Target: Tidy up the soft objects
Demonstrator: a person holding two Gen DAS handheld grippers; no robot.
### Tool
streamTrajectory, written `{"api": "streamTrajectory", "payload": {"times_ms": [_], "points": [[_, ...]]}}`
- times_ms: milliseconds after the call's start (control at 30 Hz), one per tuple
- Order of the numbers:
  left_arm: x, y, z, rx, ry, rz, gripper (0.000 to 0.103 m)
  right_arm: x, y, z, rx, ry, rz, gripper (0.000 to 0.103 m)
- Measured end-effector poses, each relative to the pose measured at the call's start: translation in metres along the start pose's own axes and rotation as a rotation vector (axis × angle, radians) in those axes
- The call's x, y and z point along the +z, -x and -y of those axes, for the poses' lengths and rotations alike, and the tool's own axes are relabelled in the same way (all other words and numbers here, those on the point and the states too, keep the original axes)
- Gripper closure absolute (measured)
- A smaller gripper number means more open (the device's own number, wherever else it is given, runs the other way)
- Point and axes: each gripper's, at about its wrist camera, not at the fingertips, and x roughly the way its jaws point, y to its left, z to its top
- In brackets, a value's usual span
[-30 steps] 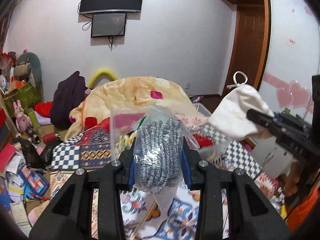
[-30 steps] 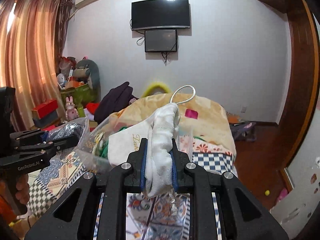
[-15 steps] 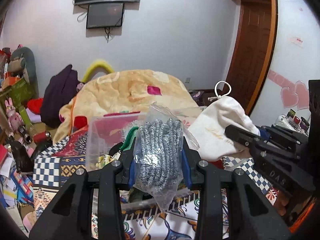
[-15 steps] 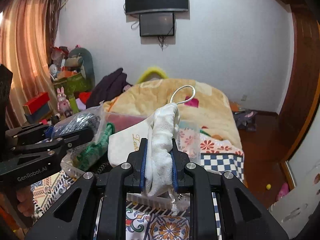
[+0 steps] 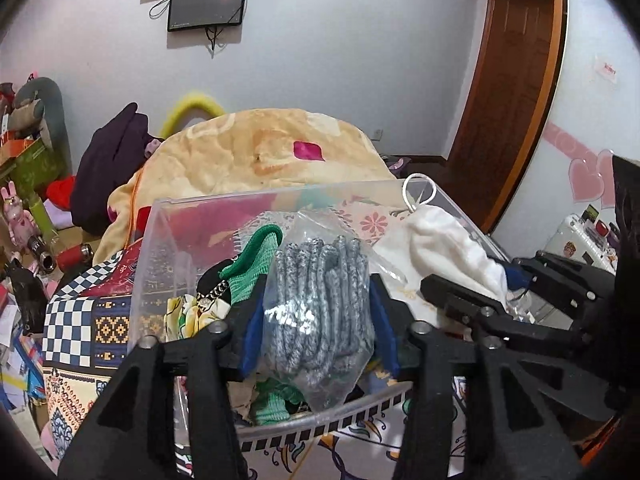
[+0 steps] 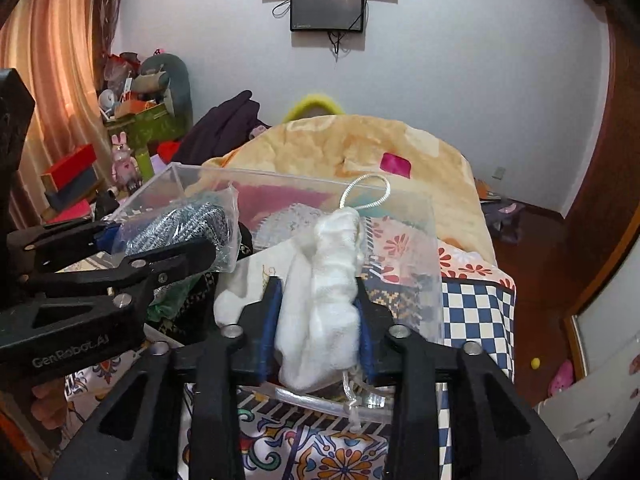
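Both grippers have dropped over the clear box [image 5: 160, 248]. Left gripper [image 5: 316, 320], jaws opening, has the bagged grey cloth [image 5: 320, 304] between them. Right gripper [image 6: 316, 320], also opening, brackets the white pouch [image 6: 320, 300].

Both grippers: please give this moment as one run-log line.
left gripper: opening, bagged grey gloves between | right gripper: opening, white cloth pouch between | both over clear box

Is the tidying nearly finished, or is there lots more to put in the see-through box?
Some soft things, like a green knit piece, already lie in the clear box. Over it, the left gripper is opening around a bagged grey bundle; the right gripper is opening around a white cloth pouch. Both remain to drop.
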Motion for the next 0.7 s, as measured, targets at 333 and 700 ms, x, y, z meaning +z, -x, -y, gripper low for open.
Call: {"api": "streamTrajectory", "payload": {"times_ms": [333,700], "points": [[-0.003,0.042,-0.006,0.002,-0.006,0.066,0.043,0.0,0.037,0.007,0.022,-0.012,0.047,0.057],[0.007,0.142,-0.008,-0.023,0.018,0.269,0.043,0.014,0.121,0.0,0.038,-0.016,0.252,0.057]]}}
